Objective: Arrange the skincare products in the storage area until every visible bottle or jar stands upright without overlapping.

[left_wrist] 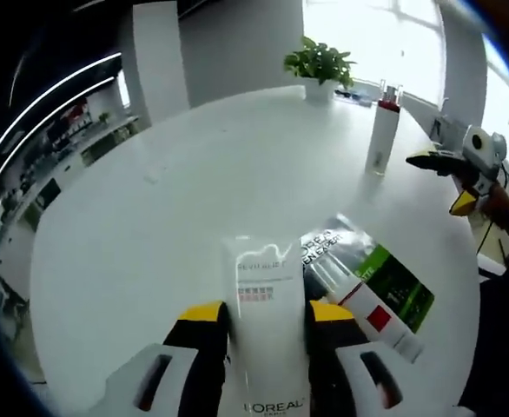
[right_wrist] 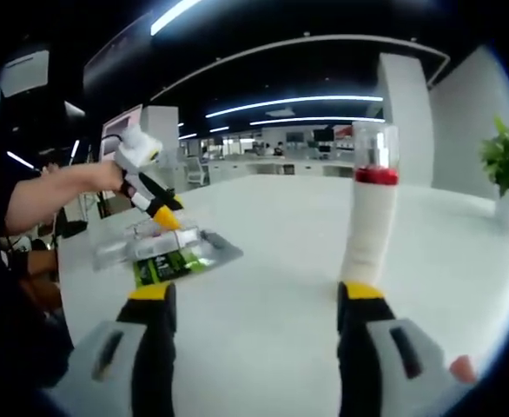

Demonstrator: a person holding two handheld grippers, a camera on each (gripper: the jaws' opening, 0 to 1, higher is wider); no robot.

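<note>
White tube [left_wrist: 267,321], L'Oréal lettering: lower centre of the left gripper view, clamped between the jaws of the left claw [left_wrist: 267,323], apparently taken up to be stood on end.

Green-and-clear blister pack [left_wrist: 378,278], a white bottle with a red label inside: right of the tube in the same view, lying flat on the white surface [left_wrist: 194,191], touching or just beside the tube; I judge it not yet arranged.

Tall white bottle [right_wrist: 369,208], red band and clear cap: centre right of the right gripper view, upright, standing apart.

Right claw [right_wrist: 254,304]: jaws wide, holding nothing, right jaw just under the bottle's base in the picture.

Potted plant [left_wrist: 320,65]: top centre of the left gripper view, at the surface's far edge.
</note>
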